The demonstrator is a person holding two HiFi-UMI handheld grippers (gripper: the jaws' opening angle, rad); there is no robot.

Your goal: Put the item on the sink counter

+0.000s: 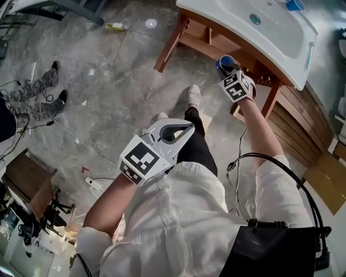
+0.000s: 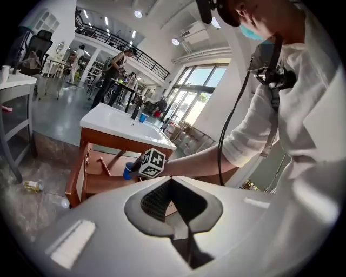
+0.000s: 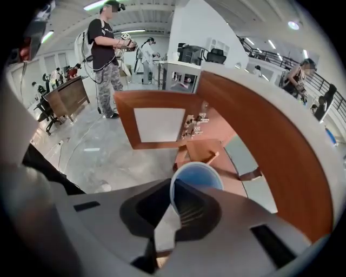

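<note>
My right gripper (image 1: 227,67) is shut on the rim of a blue cup (image 1: 226,61) and holds it in front of the wooden vanity, just below the front edge of the white sink counter (image 1: 294,48). In the right gripper view the blue cup (image 3: 197,181) sits with its rim pinched between the jaws of the right gripper (image 3: 175,208). My left gripper (image 1: 183,130) hangs lower over the floor, shut and empty. The left gripper view looks past the closed jaws of the left gripper (image 2: 172,184) at the cup (image 2: 128,170) and the counter (image 2: 116,121).
A second blue cup (image 1: 294,4) stands on the far side of the basin. The vanity's wooden door (image 3: 157,121) stands open. A person (image 1: 38,94) stands at the left. A bottle (image 1: 114,26) and cables (image 1: 81,140) lie on the floor.
</note>
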